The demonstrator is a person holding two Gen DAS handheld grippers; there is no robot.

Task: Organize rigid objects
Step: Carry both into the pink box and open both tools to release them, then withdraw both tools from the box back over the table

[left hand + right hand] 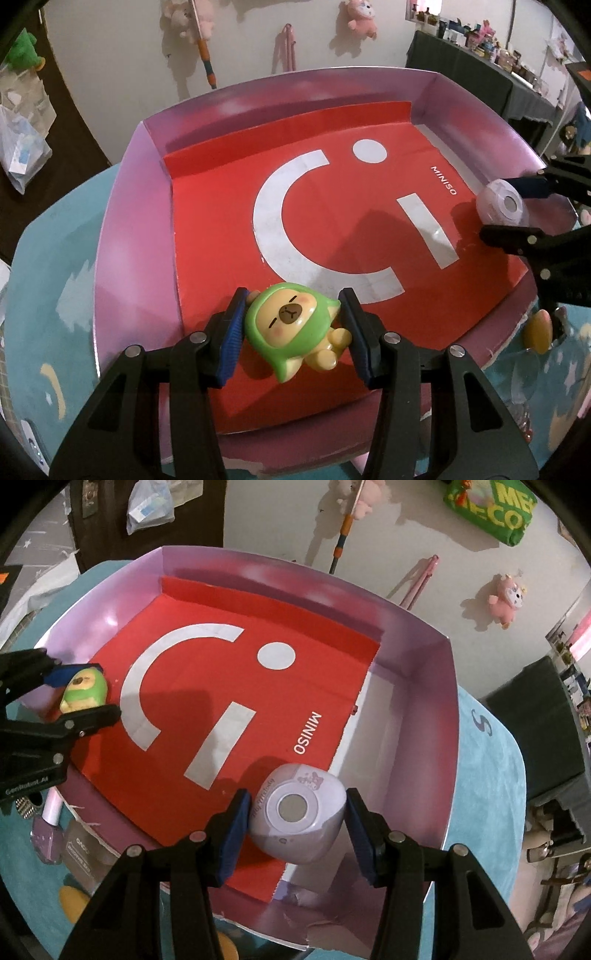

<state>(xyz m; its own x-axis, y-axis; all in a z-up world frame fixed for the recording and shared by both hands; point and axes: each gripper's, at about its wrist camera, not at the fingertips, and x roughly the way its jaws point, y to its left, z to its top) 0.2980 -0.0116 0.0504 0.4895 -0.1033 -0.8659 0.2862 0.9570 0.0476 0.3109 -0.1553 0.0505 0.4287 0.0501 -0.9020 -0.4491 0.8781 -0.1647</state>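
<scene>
My left tongs (293, 328) clamped on glossy plastic figurine (295, 326), green hood, rounded, over near left edge of box (133, 206). My right tongs (295, 825) clamped on smooth lilac rounded case (297, 810), near right corner. Red paper liner (229, 229) inside box.

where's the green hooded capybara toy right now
The green hooded capybara figurine sits between the left gripper pads, over the near-left corner of the red-lined pink box.
</scene>
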